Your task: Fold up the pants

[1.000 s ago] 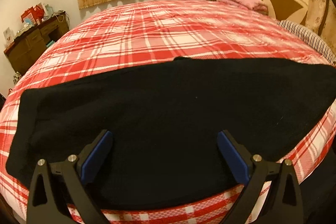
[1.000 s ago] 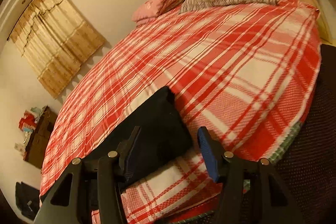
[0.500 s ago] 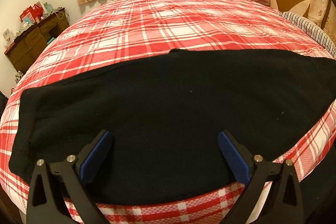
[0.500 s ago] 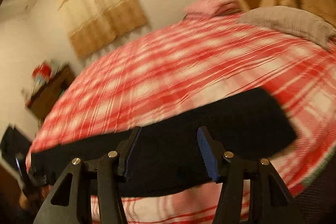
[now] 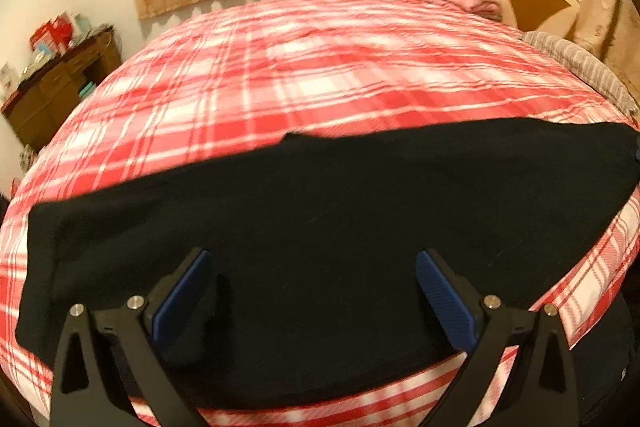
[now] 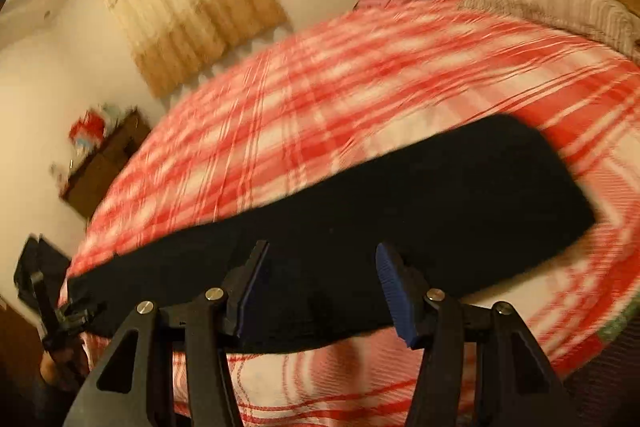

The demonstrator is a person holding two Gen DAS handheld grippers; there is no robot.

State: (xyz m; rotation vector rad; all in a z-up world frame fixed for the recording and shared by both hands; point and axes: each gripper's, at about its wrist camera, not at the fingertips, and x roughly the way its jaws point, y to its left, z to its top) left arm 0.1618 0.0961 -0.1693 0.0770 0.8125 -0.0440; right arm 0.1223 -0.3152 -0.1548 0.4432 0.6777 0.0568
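Warm dim light, motion blur, fisheye warping

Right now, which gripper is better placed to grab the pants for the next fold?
Probably either. The left gripper and right gripper both hang open over the near edge of the black pants, left toward one end, right toward the other. Likely a two-handed lift.

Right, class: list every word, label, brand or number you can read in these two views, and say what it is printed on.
No text can be read in either view.
Red boxes on the wooden desk: any print is too small and blurred.
Black pants, plaid bedspread: no lettering visible.
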